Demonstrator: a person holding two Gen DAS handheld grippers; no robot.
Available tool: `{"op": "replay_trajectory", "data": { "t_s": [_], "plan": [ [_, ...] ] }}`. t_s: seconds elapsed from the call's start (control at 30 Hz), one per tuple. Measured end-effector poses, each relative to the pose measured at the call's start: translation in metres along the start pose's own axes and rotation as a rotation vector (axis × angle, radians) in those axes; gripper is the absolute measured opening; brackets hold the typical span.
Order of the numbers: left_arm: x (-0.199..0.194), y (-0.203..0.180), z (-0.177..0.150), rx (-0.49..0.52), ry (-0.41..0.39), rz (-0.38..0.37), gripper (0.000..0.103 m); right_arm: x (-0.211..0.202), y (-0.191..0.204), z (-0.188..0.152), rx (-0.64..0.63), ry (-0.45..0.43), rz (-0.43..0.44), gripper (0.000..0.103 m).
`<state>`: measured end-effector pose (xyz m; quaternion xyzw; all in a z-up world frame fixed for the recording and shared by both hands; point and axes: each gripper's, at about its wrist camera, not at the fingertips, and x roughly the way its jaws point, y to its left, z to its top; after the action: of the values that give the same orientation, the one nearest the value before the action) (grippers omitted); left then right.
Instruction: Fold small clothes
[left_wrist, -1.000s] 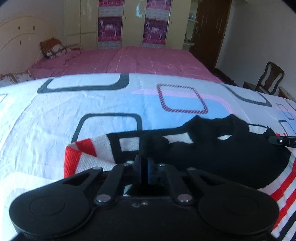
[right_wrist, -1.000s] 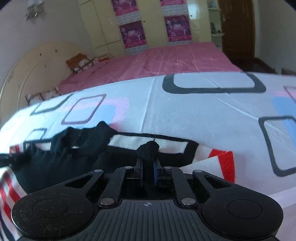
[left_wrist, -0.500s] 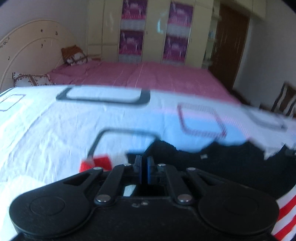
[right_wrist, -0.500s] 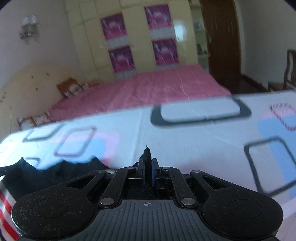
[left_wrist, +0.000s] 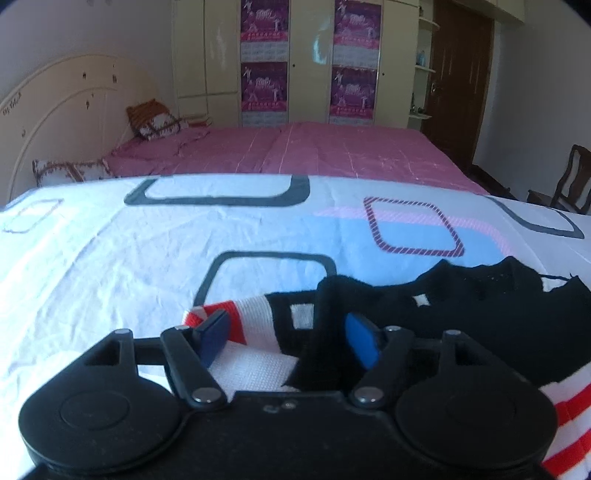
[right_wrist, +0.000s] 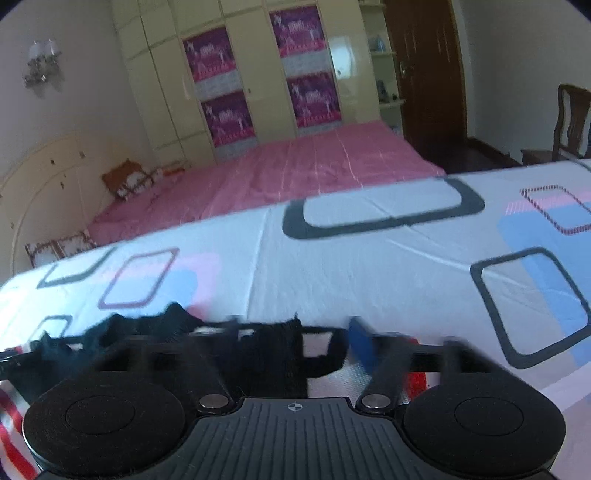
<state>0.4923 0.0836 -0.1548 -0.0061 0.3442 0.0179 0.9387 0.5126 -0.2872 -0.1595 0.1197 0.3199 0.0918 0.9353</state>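
A small knit sweater (left_wrist: 480, 325), black with white and red stripes, lies on the white patterned sheet (left_wrist: 147, 258). My left gripper (left_wrist: 290, 341) is open, its blue pads on either side of the sweater's striped sleeve end and a black fold. In the right wrist view the sweater (right_wrist: 155, 332) lies at lower left. My right gripper (right_wrist: 295, 345) is open over the other sleeve end, with black knit lying between the fingers; this view is blurred.
A pink bed (left_wrist: 295, 151) with pillows (left_wrist: 155, 123) stands beyond the sheet. Wardrobes with purple posters (left_wrist: 264, 55) line the far wall. A dark door (left_wrist: 461, 74) and a wooden chair (left_wrist: 569, 181) are at the right.
Both grippers were shut on the sweater's sleeve ends and carried them. Now both have opened and the fabric lies loose between the fingers on the sheet.
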Motion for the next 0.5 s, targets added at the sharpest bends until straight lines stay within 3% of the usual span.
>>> {"op": "replay_trajectory", "data": {
  "t_s": [0.13, 0.27, 0.33, 0.5],
  "plan": [
    [-0.024, -0.002, 0.004, -0.016, -0.022, -0.035, 0.069, -0.016, 0.014, 0.000, -0.020, -0.020, 0.018, 0.066],
    [-0.040, -0.025, 0.005, 0.033, -0.012, -0.085, 0.070, -0.023, 0.043, -0.008, -0.095, 0.002, 0.072, 0.065],
    [-0.045, -0.039, 0.002, 0.058, 0.002, -0.113, 0.072, -0.022, 0.060, -0.015, -0.133, 0.030, 0.101, 0.048],
    [-0.049, -0.066, -0.011, 0.089, 0.032, -0.149, 0.072, -0.019, 0.091, -0.035, -0.176, 0.083, 0.145, 0.047]
  ]
}}
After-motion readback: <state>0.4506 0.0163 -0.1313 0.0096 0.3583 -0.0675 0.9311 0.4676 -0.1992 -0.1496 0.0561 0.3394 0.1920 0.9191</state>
